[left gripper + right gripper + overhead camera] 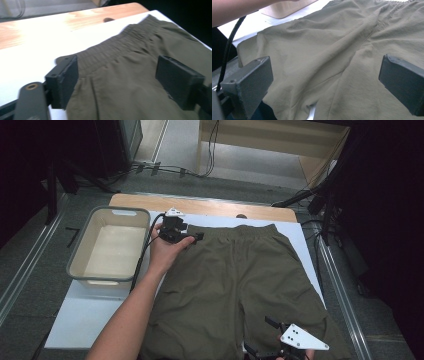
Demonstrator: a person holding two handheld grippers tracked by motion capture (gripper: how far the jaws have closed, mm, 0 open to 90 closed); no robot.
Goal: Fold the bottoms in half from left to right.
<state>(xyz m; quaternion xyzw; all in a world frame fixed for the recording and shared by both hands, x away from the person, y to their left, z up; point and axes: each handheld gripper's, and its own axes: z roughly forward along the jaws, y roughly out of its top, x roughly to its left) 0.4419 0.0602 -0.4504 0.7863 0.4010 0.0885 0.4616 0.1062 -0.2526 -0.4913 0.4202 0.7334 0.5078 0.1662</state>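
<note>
Olive-green shorts (240, 280) lie flat on the white sheet, waistband toward the far edge. My left gripper (191, 233) rests at the waistband's left corner, held by a hand. In the left gripper view its jaws stand apart on either side of the elastic waistband (112, 50) and the cloth (130, 82), with no pad pressing on it; the left gripper (116, 80) is open. My right gripper (261, 336) hovers at the near edge over the crotch and right leg. In the right gripper view the shorts (332, 57) spread between its wide-apart jaws; the right gripper (325, 82) is open.
A grey plastic tub (80, 250) with nothing in it stands left of the shorts. The white sheet (82, 317) covers a wooden table (200, 205). A forearm (132, 312) reaches in from the bottom left. Cables (165, 169) run across the floor behind the table.
</note>
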